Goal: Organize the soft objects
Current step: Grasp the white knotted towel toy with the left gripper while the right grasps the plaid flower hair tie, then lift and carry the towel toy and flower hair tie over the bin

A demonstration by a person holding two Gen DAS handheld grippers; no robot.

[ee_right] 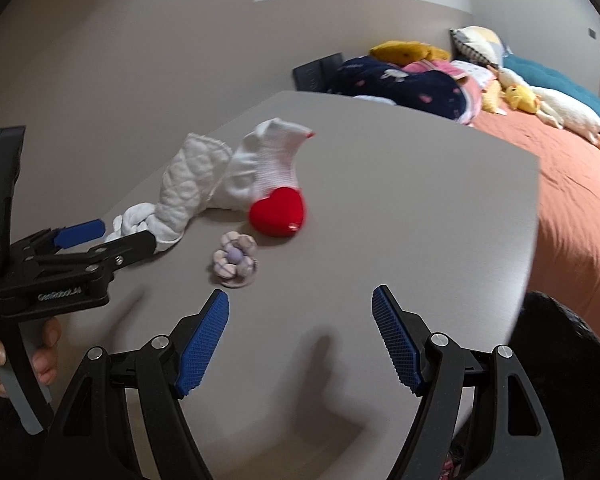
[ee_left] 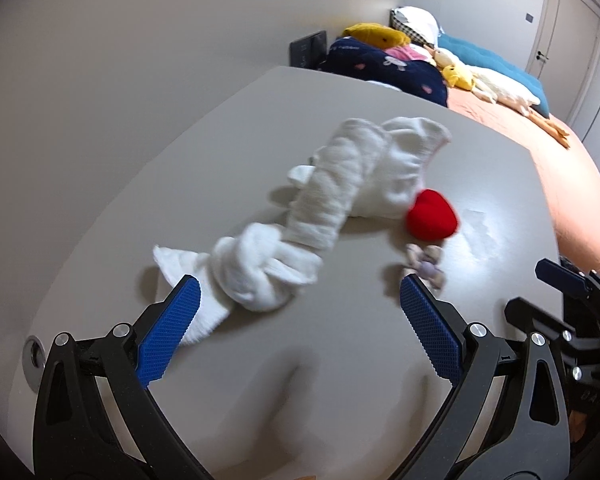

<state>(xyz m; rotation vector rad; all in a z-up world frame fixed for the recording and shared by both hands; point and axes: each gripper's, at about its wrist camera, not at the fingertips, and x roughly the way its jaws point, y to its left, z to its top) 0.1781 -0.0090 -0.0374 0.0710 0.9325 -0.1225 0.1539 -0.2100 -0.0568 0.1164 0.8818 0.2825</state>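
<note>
A: Reaching for the soft things on the grey worktop (ee_right: 400, 208) with both tongs, so what matters first?

B: Picking one target each. The left tongs (ee_left: 300, 300) stand wide apart with nothing between them, hanging just over the knotted end of the white rolled cloth (ee_left: 260, 276). The right tongs (ee_right: 300, 312) are also apart and empty, with the small lilac fabric flower (ee_right: 234, 262) just ahead of the near fingertip.

A: Where is everything else?

B: The quilted white cloth (ee_right: 188, 184) and the white sock (ee_right: 264, 168) lie touching in one heap toward the far edge. The red plush heart (ee_right: 277, 212) sits against the sock, and the flower is just beside the heart, apart from it.

A: Any risk?

B: I judge the cloths may drag each other, since they overlap. Grip the knot squarely, where it is thickest, and lift slowly. For the flower, come down from above and close across its middle; it is low and could slide on the smooth top.
</note>
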